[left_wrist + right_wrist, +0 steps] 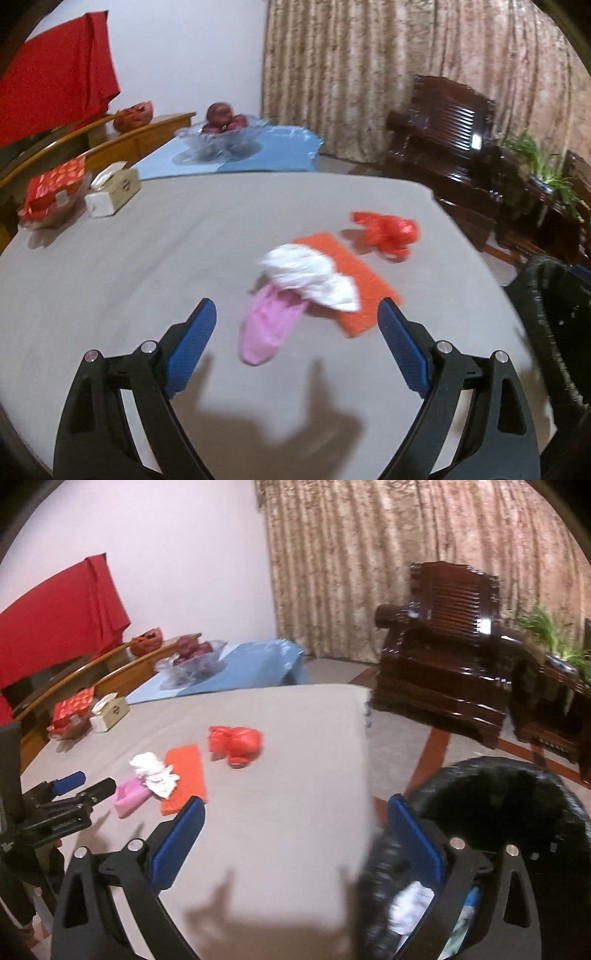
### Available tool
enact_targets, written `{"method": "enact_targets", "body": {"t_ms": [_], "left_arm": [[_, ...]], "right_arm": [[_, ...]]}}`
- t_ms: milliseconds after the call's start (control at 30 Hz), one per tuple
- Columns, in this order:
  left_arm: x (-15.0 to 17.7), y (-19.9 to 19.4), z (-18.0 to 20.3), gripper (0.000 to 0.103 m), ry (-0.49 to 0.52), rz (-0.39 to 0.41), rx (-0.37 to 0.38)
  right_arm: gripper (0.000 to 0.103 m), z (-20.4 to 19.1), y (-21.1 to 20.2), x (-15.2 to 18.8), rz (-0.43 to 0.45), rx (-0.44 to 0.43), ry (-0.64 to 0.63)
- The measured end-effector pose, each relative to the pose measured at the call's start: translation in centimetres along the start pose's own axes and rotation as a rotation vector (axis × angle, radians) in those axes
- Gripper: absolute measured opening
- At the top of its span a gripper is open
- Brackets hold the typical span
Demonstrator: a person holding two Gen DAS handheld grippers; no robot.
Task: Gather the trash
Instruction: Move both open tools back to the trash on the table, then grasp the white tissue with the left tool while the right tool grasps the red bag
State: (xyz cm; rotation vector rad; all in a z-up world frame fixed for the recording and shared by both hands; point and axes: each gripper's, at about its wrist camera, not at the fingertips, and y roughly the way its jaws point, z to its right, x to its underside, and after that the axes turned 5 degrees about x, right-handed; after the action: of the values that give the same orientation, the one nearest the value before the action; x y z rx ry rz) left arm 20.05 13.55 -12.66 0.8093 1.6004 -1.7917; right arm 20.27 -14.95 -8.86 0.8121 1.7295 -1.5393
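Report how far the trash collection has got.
Done: some white and light scraps already lie in the black-lined bin. In hand: nothing; the left gripper and right gripper are both open and empty. Left on the table: white crumpled paper, pink piece, orange sheet, red bag.

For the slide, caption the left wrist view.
Open left gripper above pink wrapper, white tissue and orange sponge on grey table.
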Motion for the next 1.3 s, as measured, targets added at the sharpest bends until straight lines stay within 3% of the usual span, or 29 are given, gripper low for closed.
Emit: {"method": "enact_targets", "body": {"t_ms": [300,700,733,833,967,1300], "left_arm": [[0.5,3.3,-2.5,0.078,-0.075,-0.051,-0.004],[-1.9,6.7,0.1,0.074,-0.040,-0.026,0.048],[-2.0,7.1,0.3,0.071,-0.036,-0.033,0.049],[-2.1,8.5,0.5,0.049,-0.040,-0.068,0.060],[-2.2,8.6,0.8,0.033,-0.034,-0.059,0.066],[-3.7,8.0,0.3,0.025,-0.050,0.013,0.088]], "right_arm": [[0.090,-4.1,5.0,0.6,-0.064,-0.033,-0.066],[0.084,-3.4,8.6,-0.6,-0.081,0.017,-0.068],[0.084,-3.4,9.0,-0.9,-0.079,0.019,-0.071],[0.084,-3.5,10.0,-1.7,-0.076,0.008,-0.073],[0.084,-3.8,11.9,-2.7,-0.076,-0.020,-0.061],[0.089,-6.5,17.1,-4.4,-0.108,-0.051,-0.090]]}}
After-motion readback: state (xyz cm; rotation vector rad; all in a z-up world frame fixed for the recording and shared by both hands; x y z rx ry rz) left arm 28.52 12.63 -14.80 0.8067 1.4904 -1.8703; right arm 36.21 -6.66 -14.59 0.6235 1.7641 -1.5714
